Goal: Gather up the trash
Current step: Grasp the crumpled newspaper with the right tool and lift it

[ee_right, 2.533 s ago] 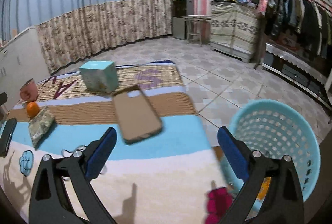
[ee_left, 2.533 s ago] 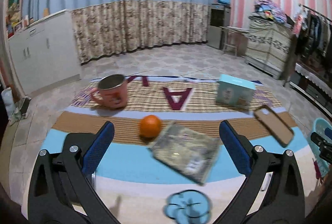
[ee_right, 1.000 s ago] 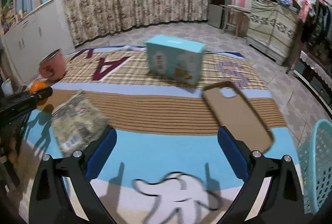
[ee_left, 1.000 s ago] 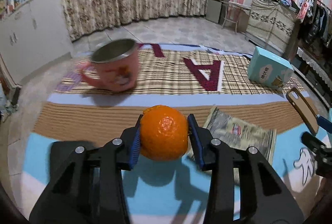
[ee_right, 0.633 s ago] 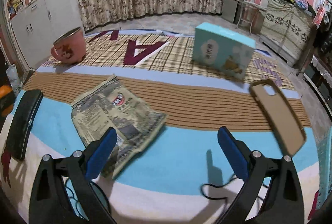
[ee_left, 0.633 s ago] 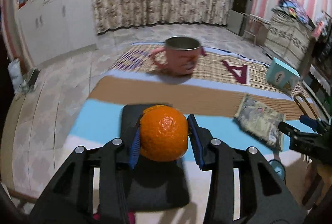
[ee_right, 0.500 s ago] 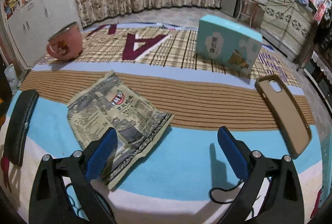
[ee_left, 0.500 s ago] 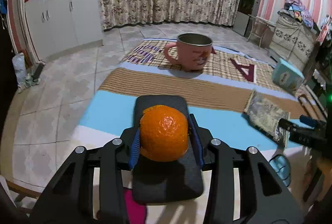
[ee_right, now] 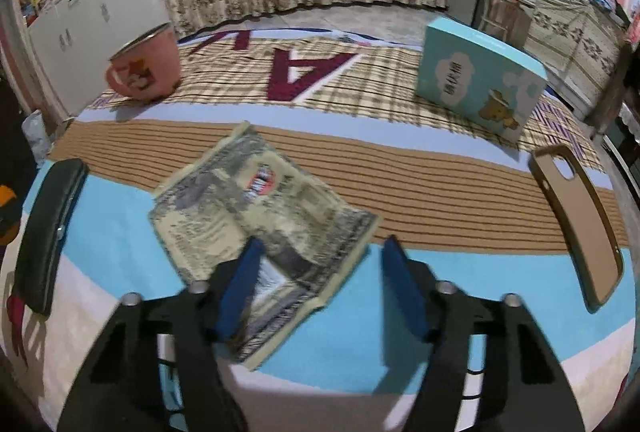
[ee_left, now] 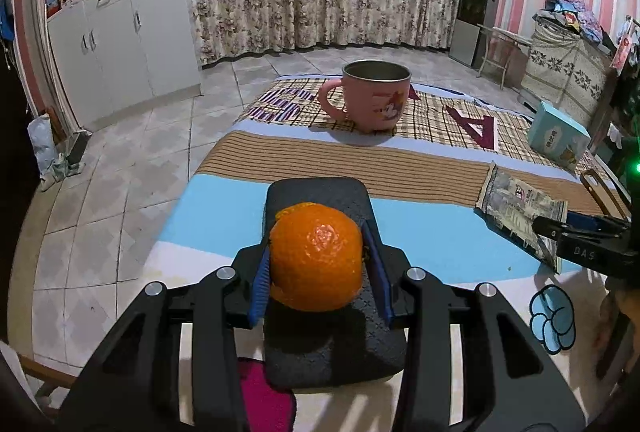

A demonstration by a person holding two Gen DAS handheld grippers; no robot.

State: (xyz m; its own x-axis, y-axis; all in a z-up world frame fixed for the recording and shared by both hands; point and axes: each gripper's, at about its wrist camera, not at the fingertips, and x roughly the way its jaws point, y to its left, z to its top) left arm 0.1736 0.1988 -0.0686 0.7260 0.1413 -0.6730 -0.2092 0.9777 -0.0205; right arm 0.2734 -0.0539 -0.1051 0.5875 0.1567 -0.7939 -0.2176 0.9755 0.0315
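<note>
The left tongs [ee_left: 316, 272] are showing black angular plastic arms across the bottom of the frame, with four round silver screws and ribbed blue pads [ee_left: 258, 288]. The right tongs [ee_right: 320, 284] are wearing the same black frame, blue pads [ee_right: 236, 288] and silver screws; at the left view's right edge their black body is bearing pale lettering.
</note>
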